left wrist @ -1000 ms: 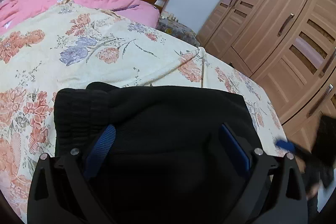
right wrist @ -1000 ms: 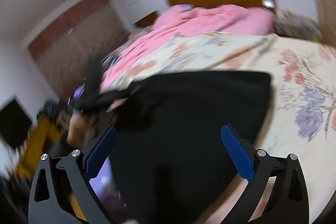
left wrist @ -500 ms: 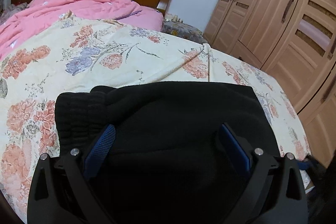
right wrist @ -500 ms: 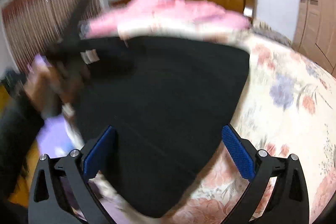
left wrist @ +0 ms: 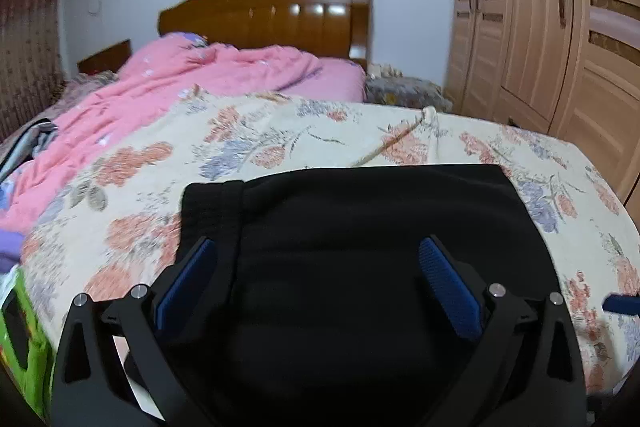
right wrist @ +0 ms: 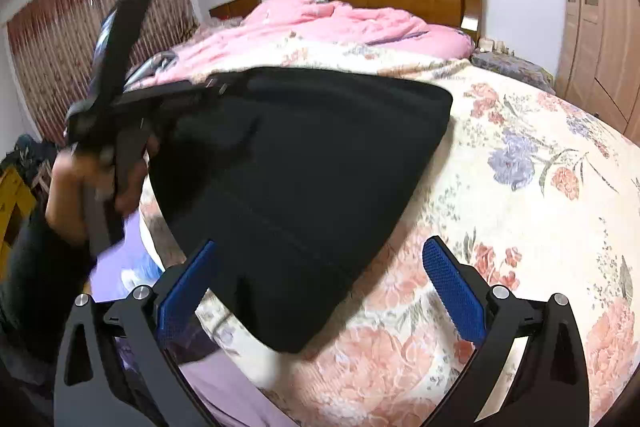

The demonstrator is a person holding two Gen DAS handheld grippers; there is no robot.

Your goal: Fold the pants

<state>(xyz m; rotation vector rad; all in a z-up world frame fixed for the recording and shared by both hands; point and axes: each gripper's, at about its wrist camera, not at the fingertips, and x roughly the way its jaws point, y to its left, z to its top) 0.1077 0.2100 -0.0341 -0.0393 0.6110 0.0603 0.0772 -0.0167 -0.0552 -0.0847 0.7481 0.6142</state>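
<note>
On the floral bedspread (left wrist: 288, 143), seen from the left wrist, the black pants (left wrist: 360, 227) lay folded into a compact block, ribbed waistband to the left; the left gripper (left wrist: 316, 283) hovered over them with its blue pads spread wide, grasping nothing. From the right wrist, the same pants (right wrist: 304, 163) sat near the bed's edge, and the right gripper (right wrist: 316, 283) likewise stood released above cloth and quilt, while a hand (right wrist: 92, 183) gripped the other tool's handle at left, blurred.
</note>
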